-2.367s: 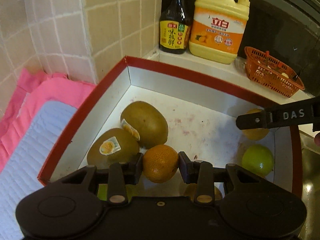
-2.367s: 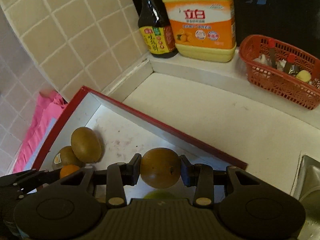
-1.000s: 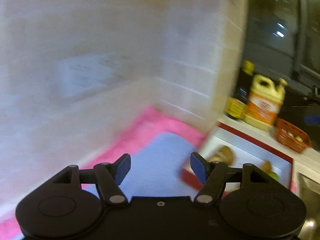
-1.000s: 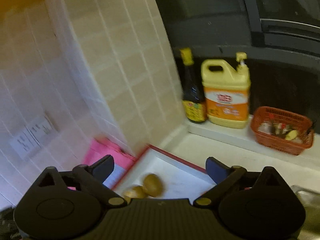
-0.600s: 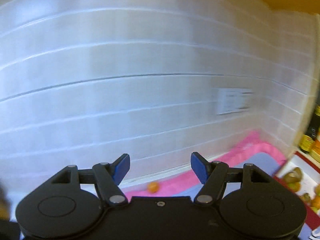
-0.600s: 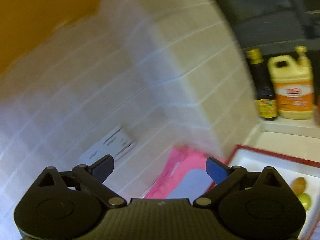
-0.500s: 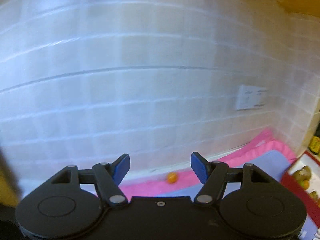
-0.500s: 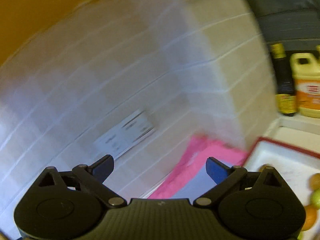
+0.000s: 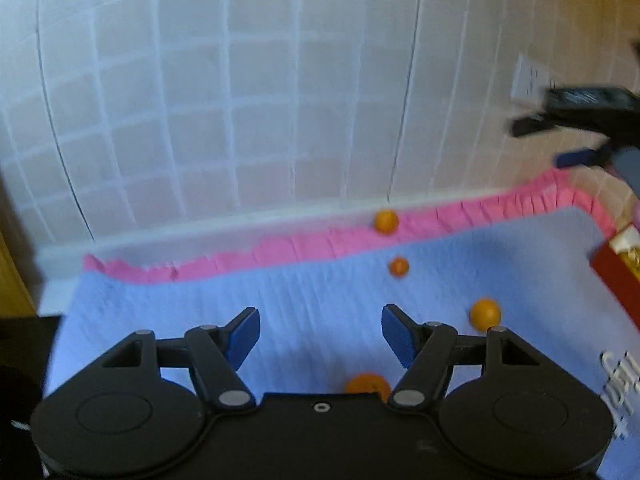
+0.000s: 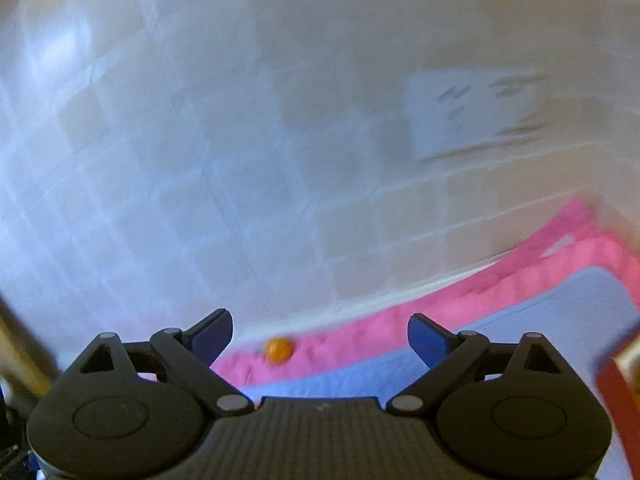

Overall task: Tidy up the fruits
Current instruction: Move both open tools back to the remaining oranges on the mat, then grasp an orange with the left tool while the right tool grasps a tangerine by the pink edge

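Observation:
Several small orange fruits lie on a blue mat (image 9: 280, 304) over a pink towel (image 9: 288, 250): one on the towel by the wall (image 9: 386, 221), one on the mat (image 9: 398, 267), one further right (image 9: 485, 313), and one just under my left gripper's body (image 9: 366, 384). My left gripper (image 9: 320, 338) is open and empty above the mat. My right gripper (image 10: 320, 336) is open and empty, facing the tiled wall, and also shows in the left wrist view (image 9: 576, 136). One orange fruit (image 10: 279, 350) lies on the pink towel (image 10: 400, 332) in the right wrist view.
A white tiled wall (image 9: 240, 100) stands behind the mat. The red corner of the fruit box (image 9: 616, 276) is at the right edge and also shows in the right wrist view (image 10: 620, 408). A paper label (image 10: 476, 116) is on the wall.
Both grippers let go of their fruits in the red box and swung left, away from the box, to the mat. The left wrist view has tilted down onto the scattered orange fruits.

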Demonstrator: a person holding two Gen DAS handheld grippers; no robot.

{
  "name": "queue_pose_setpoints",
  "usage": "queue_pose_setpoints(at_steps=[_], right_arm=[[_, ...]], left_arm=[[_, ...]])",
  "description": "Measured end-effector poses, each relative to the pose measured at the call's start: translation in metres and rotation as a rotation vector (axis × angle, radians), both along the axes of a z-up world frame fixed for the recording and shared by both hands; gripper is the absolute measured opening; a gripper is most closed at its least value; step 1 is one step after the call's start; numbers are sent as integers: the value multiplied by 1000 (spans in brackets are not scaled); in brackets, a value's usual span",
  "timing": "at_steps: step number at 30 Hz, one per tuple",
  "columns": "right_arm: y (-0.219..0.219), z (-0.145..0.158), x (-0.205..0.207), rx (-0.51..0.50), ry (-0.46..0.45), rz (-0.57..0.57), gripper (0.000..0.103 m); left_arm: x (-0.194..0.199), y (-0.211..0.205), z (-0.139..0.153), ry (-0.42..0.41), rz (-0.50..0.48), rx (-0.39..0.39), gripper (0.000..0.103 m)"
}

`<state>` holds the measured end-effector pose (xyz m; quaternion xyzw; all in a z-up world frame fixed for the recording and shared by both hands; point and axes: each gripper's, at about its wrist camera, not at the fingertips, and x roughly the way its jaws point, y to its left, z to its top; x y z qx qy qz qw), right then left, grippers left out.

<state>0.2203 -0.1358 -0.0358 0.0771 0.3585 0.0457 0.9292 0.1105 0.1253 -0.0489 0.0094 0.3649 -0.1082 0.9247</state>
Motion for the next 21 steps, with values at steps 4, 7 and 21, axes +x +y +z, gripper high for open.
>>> queue_pose_setpoints(at_steps=[4, 7, 21], right_arm=[[23, -51, 44, 39, 151, 81, 81], [37, -83, 71, -2, 171, 83, 81], [84, -162, 144, -131, 193, 163, 60]], left_arm=[[1, -14, -34, 52, -11, 29, 80], [1, -31, -56, 76, -37, 116, 80], [12, -55, -89, 132, -174, 132, 79]])
